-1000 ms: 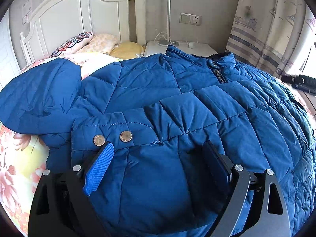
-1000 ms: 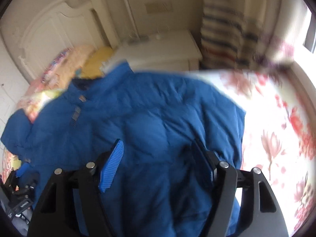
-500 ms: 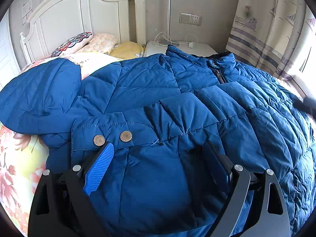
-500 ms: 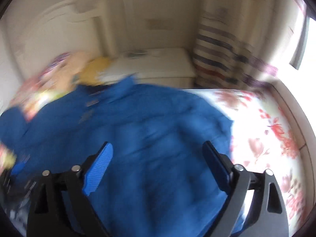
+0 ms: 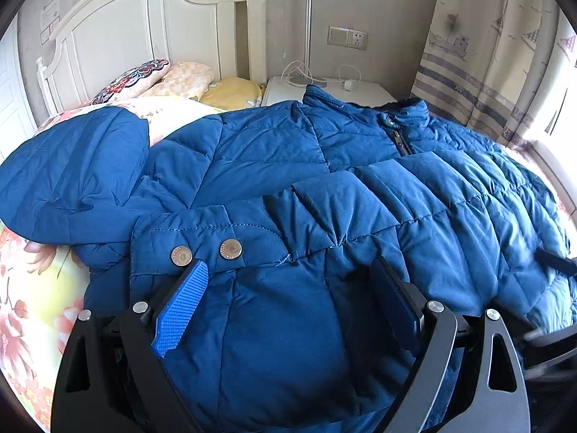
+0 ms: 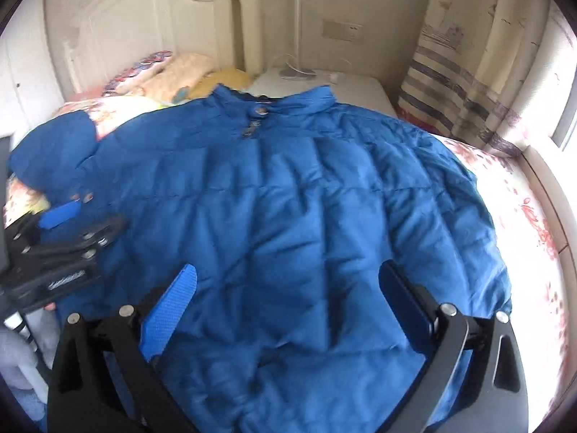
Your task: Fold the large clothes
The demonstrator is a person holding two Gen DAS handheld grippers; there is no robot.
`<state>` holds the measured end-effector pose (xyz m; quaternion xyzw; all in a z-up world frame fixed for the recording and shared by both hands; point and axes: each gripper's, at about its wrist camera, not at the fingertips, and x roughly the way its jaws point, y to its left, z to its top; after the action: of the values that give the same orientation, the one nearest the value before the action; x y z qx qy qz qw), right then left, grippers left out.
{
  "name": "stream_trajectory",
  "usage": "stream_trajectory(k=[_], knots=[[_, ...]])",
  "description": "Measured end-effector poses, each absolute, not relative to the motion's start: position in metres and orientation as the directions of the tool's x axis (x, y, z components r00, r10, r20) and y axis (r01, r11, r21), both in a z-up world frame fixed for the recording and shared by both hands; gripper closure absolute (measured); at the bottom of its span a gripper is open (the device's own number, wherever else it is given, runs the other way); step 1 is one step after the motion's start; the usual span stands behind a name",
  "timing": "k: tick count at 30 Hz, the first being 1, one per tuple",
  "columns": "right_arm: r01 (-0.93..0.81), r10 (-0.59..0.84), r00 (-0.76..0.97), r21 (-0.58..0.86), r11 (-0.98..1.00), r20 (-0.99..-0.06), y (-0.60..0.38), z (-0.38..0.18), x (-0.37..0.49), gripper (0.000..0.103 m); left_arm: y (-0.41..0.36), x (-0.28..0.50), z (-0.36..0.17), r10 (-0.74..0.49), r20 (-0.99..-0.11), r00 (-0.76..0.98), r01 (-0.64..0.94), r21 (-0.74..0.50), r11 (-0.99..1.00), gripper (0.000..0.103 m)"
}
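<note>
Blue puffer jacket (image 6: 288,198) lies spread front-up across the bed (image 6: 533,216), collar toward the headboard (image 5: 119,36), so both sides are reachable. Your left gripper (image 5: 288,299) straddles the snap-button cuff, jaws wide, gripping nothing. Your right gripper (image 6: 292,303) has just been opening over the jacket's hem, nothing between its jaws.

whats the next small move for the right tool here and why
Probably lower the right tool onto the near hem of the blue jacket and close on it. Its jaws have just been opening and stand wide above the fabric with nothing gripped, and the jacket lies spread flat on the bed, unfolded.
</note>
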<state>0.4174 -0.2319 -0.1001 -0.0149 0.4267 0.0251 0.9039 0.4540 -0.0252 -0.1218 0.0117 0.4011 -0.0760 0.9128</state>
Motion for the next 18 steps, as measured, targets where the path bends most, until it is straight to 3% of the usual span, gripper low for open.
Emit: stream_trajectory(k=[2,4,6,8,10,15,18], knots=[[-0.085,0.016,0.601,-0.043,0.995,-0.799,-0.221,-0.119,0.418,0.002,-0.015,0.453,-0.118,-0.177,-0.722,0.669,0.15,-0.102,0.983,0.016],[-0.088,0.019,0.607,-0.044,0.995,-0.795,-0.221,-0.122,0.421,0.002,0.013,0.447,-0.106,-0.271,-0.677,0.684,0.121,-0.261,0.958,0.016],[-0.083,0.028,0.6,-0.027,0.996,-0.799,-0.225,-0.123,0.423,0.002,0.061,0.436,-0.092,-0.354,-0.576,0.737,0.065,-0.461,0.885,0.016],[-0.084,0.028,0.607,-0.029,0.996,-0.794,-0.226,-0.123,0.423,0.002,0.127,0.43,-0.086,-0.373,-0.478,0.795,-0.033,-0.649,0.76,0.015],[-0.083,0.028,0.609,-0.029,0.996,-0.792,-0.224,-0.122,0.421,0.002,0.187,0.429,-0.089,-0.345,-0.427,0.836,-0.127,-0.762,0.635,0.015],[-0.085,0.044,0.607,-0.011,0.996,-0.794,-0.226,-0.123,0.421,0.002,0.32,0.421,-0.098,-0.122,-0.391,0.912,-0.311,-0.854,0.416,0.015],[-0.087,0.048,0.607,-0.006,0.996,-0.793,-0.227,-0.123,0.421,0.002,0.369,0.441,-0.103,-0.09,-0.418,0.904,-0.364,-0.861,0.355,0.015]])
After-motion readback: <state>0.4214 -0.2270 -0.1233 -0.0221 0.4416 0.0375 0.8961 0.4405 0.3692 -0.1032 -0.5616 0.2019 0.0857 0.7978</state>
